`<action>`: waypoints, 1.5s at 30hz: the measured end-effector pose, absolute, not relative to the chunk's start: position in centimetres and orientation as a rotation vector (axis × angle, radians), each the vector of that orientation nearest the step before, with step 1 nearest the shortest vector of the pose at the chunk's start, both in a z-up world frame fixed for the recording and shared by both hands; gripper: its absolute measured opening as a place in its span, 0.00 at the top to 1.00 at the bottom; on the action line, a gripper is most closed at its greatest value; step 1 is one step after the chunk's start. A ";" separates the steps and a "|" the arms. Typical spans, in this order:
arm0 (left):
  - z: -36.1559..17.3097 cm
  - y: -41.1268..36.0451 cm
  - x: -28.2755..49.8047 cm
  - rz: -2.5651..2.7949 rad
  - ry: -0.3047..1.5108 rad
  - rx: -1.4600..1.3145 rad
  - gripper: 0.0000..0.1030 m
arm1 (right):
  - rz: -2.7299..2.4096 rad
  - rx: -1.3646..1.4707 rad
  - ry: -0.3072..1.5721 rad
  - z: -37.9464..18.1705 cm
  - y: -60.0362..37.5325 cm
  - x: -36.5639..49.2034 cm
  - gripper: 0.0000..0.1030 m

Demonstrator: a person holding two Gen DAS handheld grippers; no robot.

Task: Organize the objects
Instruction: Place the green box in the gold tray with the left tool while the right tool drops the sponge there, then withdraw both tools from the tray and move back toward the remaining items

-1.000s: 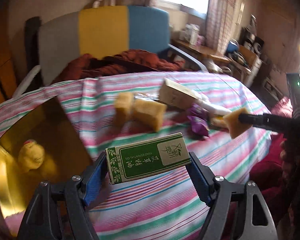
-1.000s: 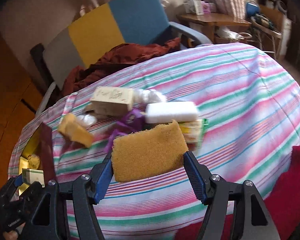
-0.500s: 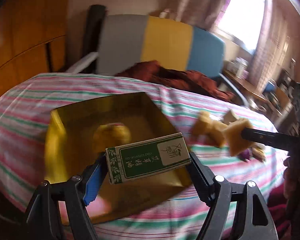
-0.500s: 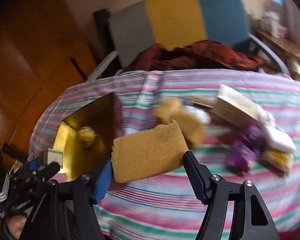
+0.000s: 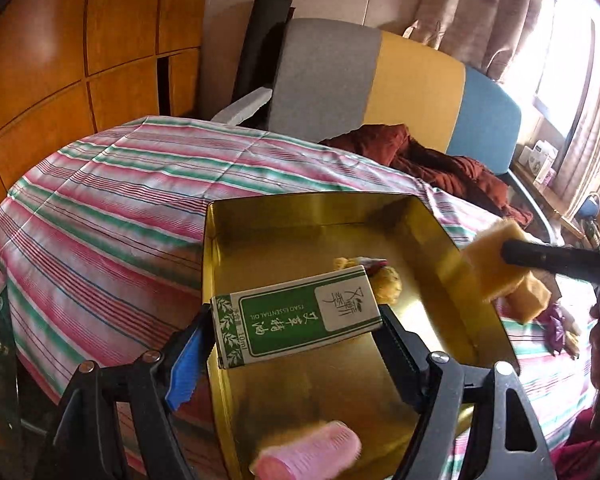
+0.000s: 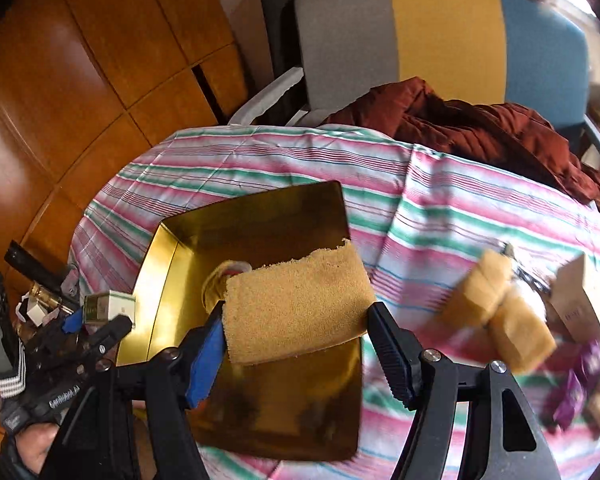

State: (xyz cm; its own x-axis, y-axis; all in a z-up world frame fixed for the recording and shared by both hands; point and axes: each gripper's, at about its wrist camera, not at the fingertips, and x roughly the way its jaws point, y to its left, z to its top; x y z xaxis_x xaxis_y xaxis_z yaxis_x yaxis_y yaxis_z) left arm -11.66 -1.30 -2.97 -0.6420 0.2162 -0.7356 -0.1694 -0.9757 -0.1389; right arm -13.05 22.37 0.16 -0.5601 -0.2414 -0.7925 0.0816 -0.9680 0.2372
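- While the left gripper (image 5: 296,334) hangs over the gold tin (image 5: 476,312), its fingers (image 5: 188,360) are clamped on the green-and-white box (image 5: 300,316), which sits at 6 o'clock in its own view.
- Inside the tin, a yellowish lump (image 5: 386,284) lies just past the box at 1 o'clock.
- Over the tin's right side, the right gripper (image 6: 296,340) has its fingers (image 6: 206,356) clenched on the tan sponge (image 6: 296,304).
- At 3 o'clock on the striped surface (image 6: 440,216), blurred sponge pieces (image 6: 496,312) lie beside a beige carton (image 6: 580,300).
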 end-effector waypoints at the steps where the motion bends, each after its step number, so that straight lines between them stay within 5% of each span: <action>1: -3.2 -1.5 -12.0 2.675 -0.083 -1.221 0.23 | -2.613 1.362 -0.251 0.2 21.9 -14.0 0.32; 6: -4.4 -2.2 -11.8 2.658 -0.089 -1.283 0.23 | -2.635 1.355 -0.227 0.2 20.3 -18.2 0.31; 10: -5.1 -2.5 -11.2 2.640 -0.075 -1.299 0.18 | -2.650 1.335 -0.255 0.1 19.6 -20.9 0.01; 33: -2.4 -7.8 -7.3 2.818 -0.317 -1.240 0.18 | -2.730 1.270 -0.242 -1.3 21.2 -8.4 0.00; 45: -1.2 -4.3 -4.9 2.779 -0.191 -1.190 0.18 | -2.823 1.210 -0.158 -1.0 21.8 -4.1 0.00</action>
State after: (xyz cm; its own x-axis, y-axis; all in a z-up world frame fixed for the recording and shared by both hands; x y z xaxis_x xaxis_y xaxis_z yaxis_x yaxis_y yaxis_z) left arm -4.95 -4.28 -1.18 -0.6862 0.1520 -0.7113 -0.0533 -0.9858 -0.1593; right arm -4.13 21.78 -0.98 -0.6887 -0.1012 -0.7179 0.0203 -0.9925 0.1204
